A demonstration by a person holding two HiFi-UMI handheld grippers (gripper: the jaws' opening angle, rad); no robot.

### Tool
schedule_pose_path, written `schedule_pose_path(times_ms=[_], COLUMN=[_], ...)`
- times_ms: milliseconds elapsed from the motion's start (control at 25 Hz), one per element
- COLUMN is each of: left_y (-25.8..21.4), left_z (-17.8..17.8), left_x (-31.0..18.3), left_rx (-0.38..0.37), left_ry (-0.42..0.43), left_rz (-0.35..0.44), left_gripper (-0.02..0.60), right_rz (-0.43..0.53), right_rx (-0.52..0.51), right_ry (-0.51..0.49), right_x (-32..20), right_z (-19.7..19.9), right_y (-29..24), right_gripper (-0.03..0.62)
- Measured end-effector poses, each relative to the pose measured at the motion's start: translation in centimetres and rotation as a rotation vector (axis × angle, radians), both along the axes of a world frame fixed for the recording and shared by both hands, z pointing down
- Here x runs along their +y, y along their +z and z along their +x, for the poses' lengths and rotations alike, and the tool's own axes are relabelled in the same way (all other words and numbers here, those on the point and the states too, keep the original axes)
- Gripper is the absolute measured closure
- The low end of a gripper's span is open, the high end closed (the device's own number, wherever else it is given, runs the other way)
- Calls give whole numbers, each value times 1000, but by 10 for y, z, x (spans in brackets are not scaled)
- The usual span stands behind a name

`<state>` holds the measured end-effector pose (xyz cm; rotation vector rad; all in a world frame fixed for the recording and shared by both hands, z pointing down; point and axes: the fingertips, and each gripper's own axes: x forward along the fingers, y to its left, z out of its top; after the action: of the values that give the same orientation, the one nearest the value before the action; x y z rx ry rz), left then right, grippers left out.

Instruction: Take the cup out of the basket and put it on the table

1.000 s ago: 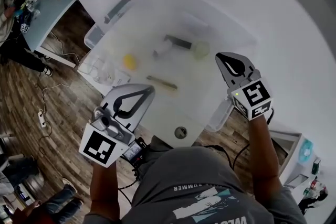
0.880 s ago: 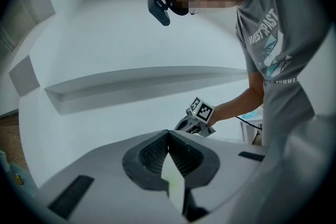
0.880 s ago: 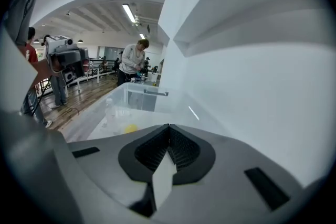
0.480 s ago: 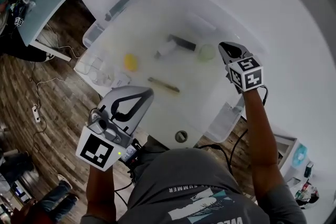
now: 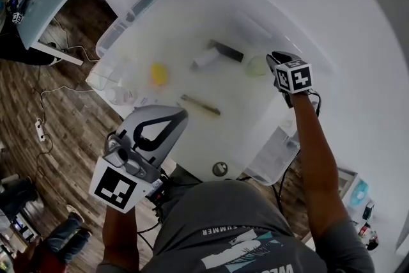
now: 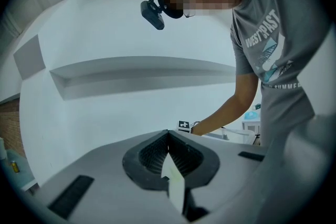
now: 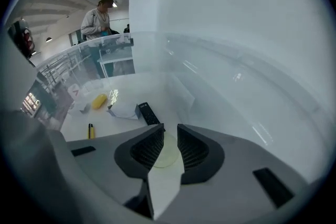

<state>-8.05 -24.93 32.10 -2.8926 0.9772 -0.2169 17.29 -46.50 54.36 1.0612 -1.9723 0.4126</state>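
Note:
A pale green cup (image 5: 257, 65) stands inside the clear plastic basket (image 5: 110, 41) on the white table, toward the basket's right side. My right gripper (image 5: 276, 61) is down in the basket right beside the cup. In the right gripper view its jaws (image 7: 169, 131) are open by a narrow gap, and the cup's round rim (image 7: 164, 153) shows just beyond, between them. My left gripper (image 5: 176, 113) hangs at the basket's near side, away from the cup. Its jaws (image 6: 168, 134) are shut on nothing and point up at the person.
Also in the basket are a yellow lump (image 5: 158, 74), a black remote (image 5: 227, 51) next to a white piece (image 5: 204, 59), and a thin pen (image 5: 200, 105). A second clear bin (image 5: 275, 153) sits low at the right. A person (image 7: 100, 18) stands far behind.
My right gripper has reached forward into the basket, from the near right rim to the cup's side. The left gripper has barely moved.

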Motion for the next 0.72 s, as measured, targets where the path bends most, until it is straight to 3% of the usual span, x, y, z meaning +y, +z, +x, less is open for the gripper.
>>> schedule_pose_path(times_ms=[720], left_y=[12], left_z=[-5], left_x=[-12], left_rx=[21], left_ry=[-23], left_rz=[-27], left_gripper=[572], right_rz=[-259], right_rx=[92], right_ry=[88], right_x=[-13], right_z=[24], right_y=[96], right_gripper=[507])
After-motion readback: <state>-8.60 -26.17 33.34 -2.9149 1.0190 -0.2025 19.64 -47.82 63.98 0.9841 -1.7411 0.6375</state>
